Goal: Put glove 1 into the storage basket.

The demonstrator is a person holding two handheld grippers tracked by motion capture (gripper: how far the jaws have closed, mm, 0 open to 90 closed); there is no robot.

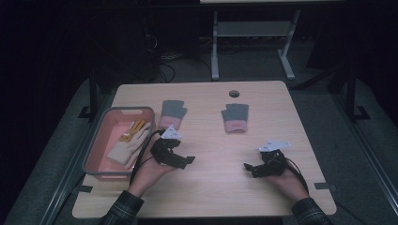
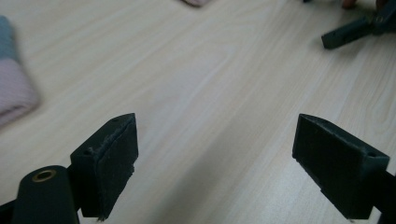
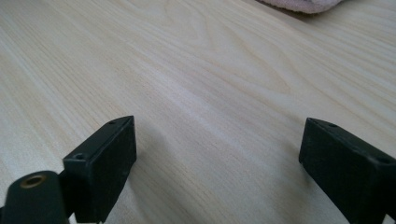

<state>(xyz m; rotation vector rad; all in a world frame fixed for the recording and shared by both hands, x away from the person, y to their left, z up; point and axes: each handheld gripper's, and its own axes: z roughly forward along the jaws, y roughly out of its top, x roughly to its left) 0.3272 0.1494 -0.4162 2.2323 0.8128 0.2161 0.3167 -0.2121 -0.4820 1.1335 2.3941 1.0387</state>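
Two grey mitts with pink cuffs lie flat on the wooden table: one mitt beside the basket, the other mitt near the middle. My left gripper rests low on the table in front of the first mitt, jaws wide open and empty. That mitt's cuff shows at the left edge of the left gripper view. My right gripper sits at the front right, also open with nothing between its jaws. A pink mitt edge lies ahead of it.
A pink basket with a grey rim stands at the table's left and holds a cream glove with yellow fingers. A small black round disc sits near the far edge. Beyond the table stands a grey desk frame.
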